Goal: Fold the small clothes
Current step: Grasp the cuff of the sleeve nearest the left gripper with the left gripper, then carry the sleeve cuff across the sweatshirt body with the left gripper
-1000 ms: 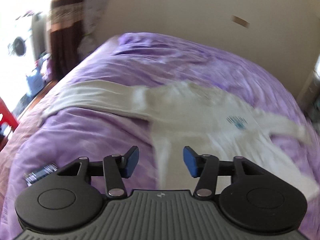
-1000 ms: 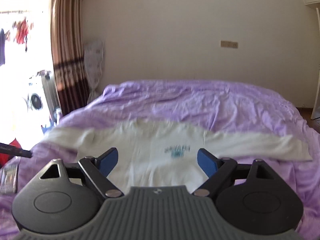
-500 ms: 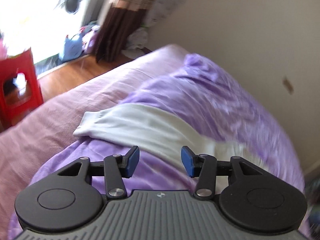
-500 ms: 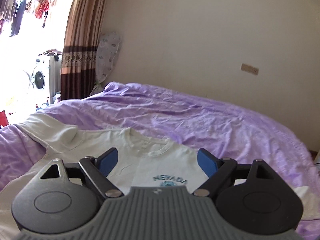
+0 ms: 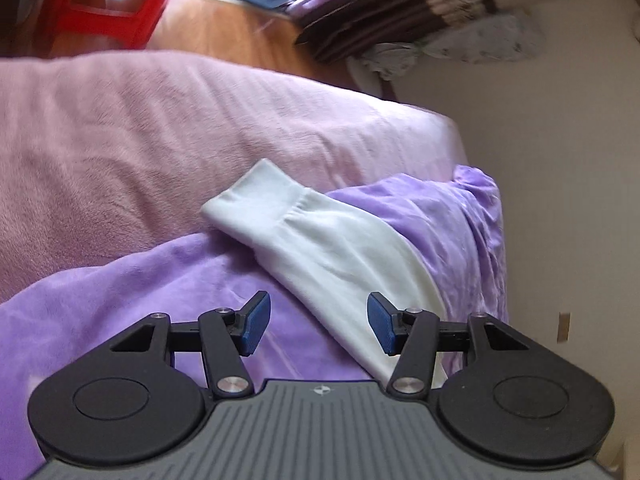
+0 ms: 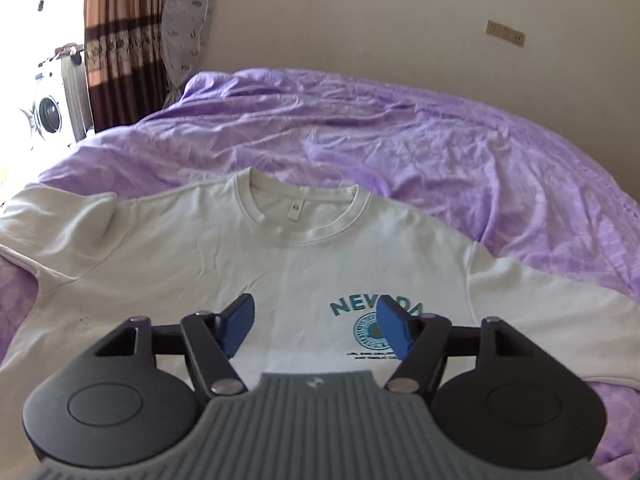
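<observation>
A white long-sleeved shirt (image 6: pixel 248 264) with a teal "NEVADA" print lies spread flat, front up, on the purple bedcover (image 6: pixel 400 136). My right gripper (image 6: pixel 316 330) hovers over its chest just left of the print; its jaws are closing with nothing pressed between the blue pads. In the rolled left wrist view one white sleeve (image 5: pixel 320 248) with a ribbed cuff stretches over the purple cover onto a pink blanket (image 5: pixel 140 140). My left gripper (image 5: pixel 318 328) is above that sleeve near its lower edge. Its jaws are opening, and the sleeve cloth lies under the gap, not gripped.
A beige wall (image 6: pixel 360 20) stands behind the bed with a brown striped curtain (image 6: pixel 116 40) and a washing machine (image 6: pixel 48 116) at the left. A red plastic stool (image 5: pixel 108 4) stands on the wooden floor beyond the bed's edge.
Both grippers have dropped closer to the shirt. The left swung from the shirt's body out to the sleeve cuff and rolled. The right gripper's jaws have narrowed.
</observation>
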`<state>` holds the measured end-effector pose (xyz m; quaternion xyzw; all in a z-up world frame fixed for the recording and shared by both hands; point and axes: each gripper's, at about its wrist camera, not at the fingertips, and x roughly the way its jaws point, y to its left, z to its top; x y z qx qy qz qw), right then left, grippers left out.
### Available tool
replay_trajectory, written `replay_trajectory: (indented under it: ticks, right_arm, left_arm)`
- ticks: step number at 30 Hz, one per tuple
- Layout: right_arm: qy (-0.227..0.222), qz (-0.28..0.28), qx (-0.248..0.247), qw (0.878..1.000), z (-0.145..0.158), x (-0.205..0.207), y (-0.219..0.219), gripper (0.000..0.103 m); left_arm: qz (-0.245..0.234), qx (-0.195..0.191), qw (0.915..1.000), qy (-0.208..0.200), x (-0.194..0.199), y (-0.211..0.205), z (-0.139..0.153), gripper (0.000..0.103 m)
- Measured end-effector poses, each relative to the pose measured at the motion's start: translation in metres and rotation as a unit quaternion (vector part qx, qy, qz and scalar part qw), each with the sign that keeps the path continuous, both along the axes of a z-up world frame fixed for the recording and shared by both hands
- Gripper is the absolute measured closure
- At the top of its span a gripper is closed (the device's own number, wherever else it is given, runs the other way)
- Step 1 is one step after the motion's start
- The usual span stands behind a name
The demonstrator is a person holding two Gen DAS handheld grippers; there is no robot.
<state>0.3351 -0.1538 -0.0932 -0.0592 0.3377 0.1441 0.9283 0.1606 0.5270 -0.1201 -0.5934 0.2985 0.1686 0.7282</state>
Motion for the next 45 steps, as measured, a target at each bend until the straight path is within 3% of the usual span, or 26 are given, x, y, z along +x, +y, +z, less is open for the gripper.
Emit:
replay_trajectory:
  ticks: [3,7,9,10,13,16,18,21,25,28,30,32,35,39,40,43,45]
  right_arm:
    - [0.004,0.011,-0.012,1.0,-0.006,0.008,0.012,0.038]
    - [0.006,0.026,-0.022,0.999,-0.011,0.016,0.028,0.039]
    - [0.009,0.031,-0.029,0.999,-0.013,0.02,0.034,0.039]
    - [0.008,0.033,-0.034,0.999,-0.015,0.021,0.036,0.04]
    - [0.006,0.039,-0.044,0.998,-0.019,0.022,0.037,0.049]
    - [0.01,0.042,-0.049,0.998,-0.023,0.022,0.034,0.057]
    - [0.018,0.043,-0.042,0.998,-0.024,0.023,0.031,0.06]
    - [0.025,0.048,-0.03,0.998,-0.021,0.019,0.026,0.063]
    - [0.026,0.063,-0.01,0.998,-0.014,0.01,0.02,0.063]
    - [0.029,0.069,0.006,0.997,-0.008,0.003,0.014,0.064]
    - [0.035,0.072,0.019,0.997,-0.004,-0.001,0.008,0.063]
    - [0.042,0.069,0.032,0.996,-0.002,-0.005,0.001,0.063]
    - [0.051,0.064,0.056,0.995,-0.001,-0.013,-0.015,0.061]
    - [0.066,0.043,0.06,0.995,-0.01,-0.02,-0.031,0.061]
    - [0.074,0.038,0.066,0.994,-0.015,-0.021,-0.035,0.062]
    - [0.097,0.026,0.09,0.991,-0.028,-0.019,-0.045,0.071]
    - [0.102,0.023,0.101,0.989,-0.035,-0.019,-0.046,0.071]
  left_arm:
    - [0.035,-0.034,0.9986,0.021,0.003,0.013,-0.023,0.04]
    - [0.072,-0.052,0.9956,0.032,0.011,0.029,-0.041,0.043]
    - [0.081,-0.049,0.995,0.031,0.014,0.035,-0.041,0.061]
    - [0.084,-0.04,0.9951,0.033,0.016,0.037,-0.038,0.078]
    - [0.071,0.006,0.9972,0.023,0.022,0.037,-0.015,0.099]
    - [0.053,0.081,0.9953,-0.001,0.027,0.023,0.027,0.1]
    - [0.028,0.153,0.9877,-0.018,0.034,0.002,0.065,0.1]
    - [-0.023,0.265,0.9628,-0.048,0.043,-0.049,0.123,0.1]
    - [-0.113,0.382,0.9118,-0.1,0.058,-0.146,0.186,0.1]
    - [-0.182,0.461,0.8592,-0.128,0.07,-0.233,0.212,0.1]
    - [-0.235,0.503,0.8202,-0.139,0.081,-0.292,0.212,0.1]
    - [-0.289,0.531,0.7828,-0.146,0.092,-0.346,0.203,0.1]
    - [-0.359,0.55,0.7402,-0.143,0.103,-0.411,0.168,0.1]
    - [-0.437,0.547,0.704,-0.121,0.109,-0.477,0.107,0.1]
    - [-0.453,0.543,0.6985,-0.112,0.109,-0.487,0.089,0.1]
    - [-0.49,0.522,0.6917,-0.093,0.113,-0.507,0.051,0.1]
    - [-0.514,0.493,0.6981,-0.079,0.115,-0.51,0.034,0.1]
